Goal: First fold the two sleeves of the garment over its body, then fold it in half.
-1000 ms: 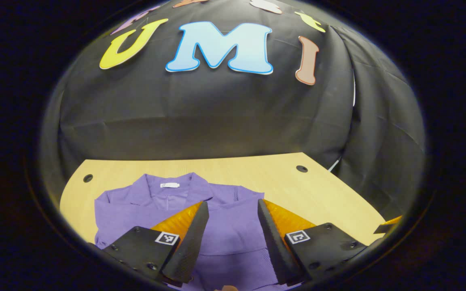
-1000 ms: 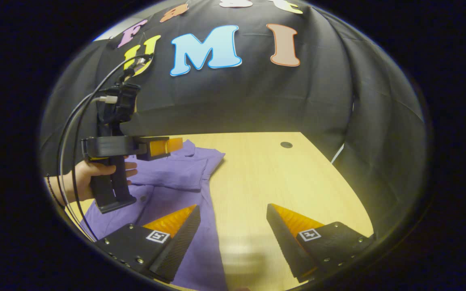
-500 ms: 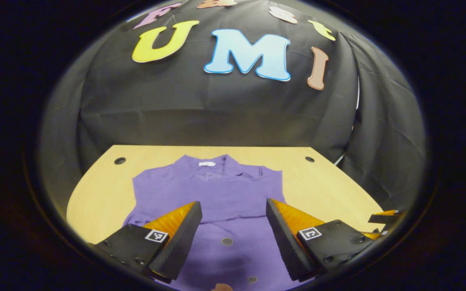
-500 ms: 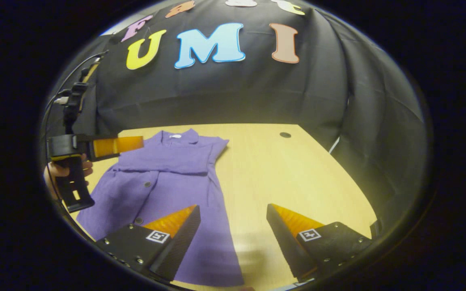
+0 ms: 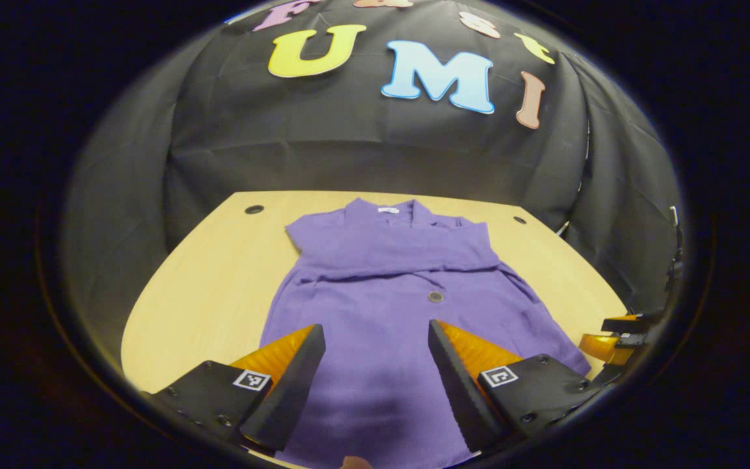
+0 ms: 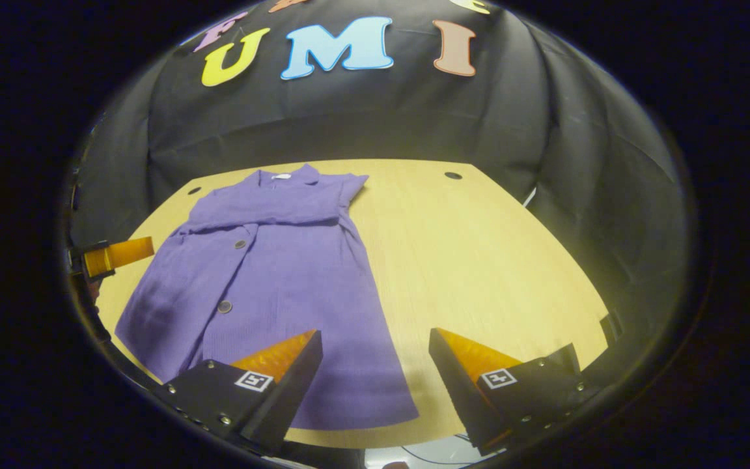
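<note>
garment (image 5: pixel 388 306) flat beneath open jaws

Garment (image 5: pixel 407 306): one, purple
Buttons on garment: two seen in the right gripper view
Desk (image 6: pixel 479 260): one
Holes in desk: two
Tools: two, left tool (image 5: pixel 375 384), right tool (image 6: pixel 375 384)

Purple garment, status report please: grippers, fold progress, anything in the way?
Left gripper open above the hem. Right gripper open, holding nothing. Purple garment flat on table, sleeves folded across chest, half-fold not done. Nothing in the way.
</note>
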{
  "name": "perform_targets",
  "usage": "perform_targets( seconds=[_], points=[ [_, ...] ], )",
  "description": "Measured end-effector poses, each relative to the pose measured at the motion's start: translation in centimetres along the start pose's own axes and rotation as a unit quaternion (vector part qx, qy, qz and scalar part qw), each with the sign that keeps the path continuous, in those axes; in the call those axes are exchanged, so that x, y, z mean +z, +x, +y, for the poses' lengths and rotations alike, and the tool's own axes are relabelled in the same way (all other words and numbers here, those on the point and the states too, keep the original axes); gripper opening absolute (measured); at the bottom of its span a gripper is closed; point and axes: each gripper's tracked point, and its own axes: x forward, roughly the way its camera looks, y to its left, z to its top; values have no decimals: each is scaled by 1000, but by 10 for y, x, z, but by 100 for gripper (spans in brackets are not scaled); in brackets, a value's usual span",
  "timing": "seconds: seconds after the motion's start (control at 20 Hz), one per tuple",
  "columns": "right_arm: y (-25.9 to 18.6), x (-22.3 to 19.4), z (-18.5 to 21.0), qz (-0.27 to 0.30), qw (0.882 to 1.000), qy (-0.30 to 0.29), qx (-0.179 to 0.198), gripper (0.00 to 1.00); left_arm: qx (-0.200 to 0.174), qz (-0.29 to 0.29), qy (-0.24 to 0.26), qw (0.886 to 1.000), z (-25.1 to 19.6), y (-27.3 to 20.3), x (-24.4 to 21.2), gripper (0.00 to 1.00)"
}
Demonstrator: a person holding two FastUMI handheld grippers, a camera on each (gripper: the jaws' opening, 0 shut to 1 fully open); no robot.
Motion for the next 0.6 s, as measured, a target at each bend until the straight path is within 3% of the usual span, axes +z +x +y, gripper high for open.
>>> perform_targets(
  seconds=[0.25,0.6],
  points=[
    [-6,-24,10,10,1000,18,0,100,10,30,14,999,39,-37,-52,100],
    [3,-57,-10,40,998,41,-35,99,39,71,15,997,91,-79,-124,100]
  ],
)
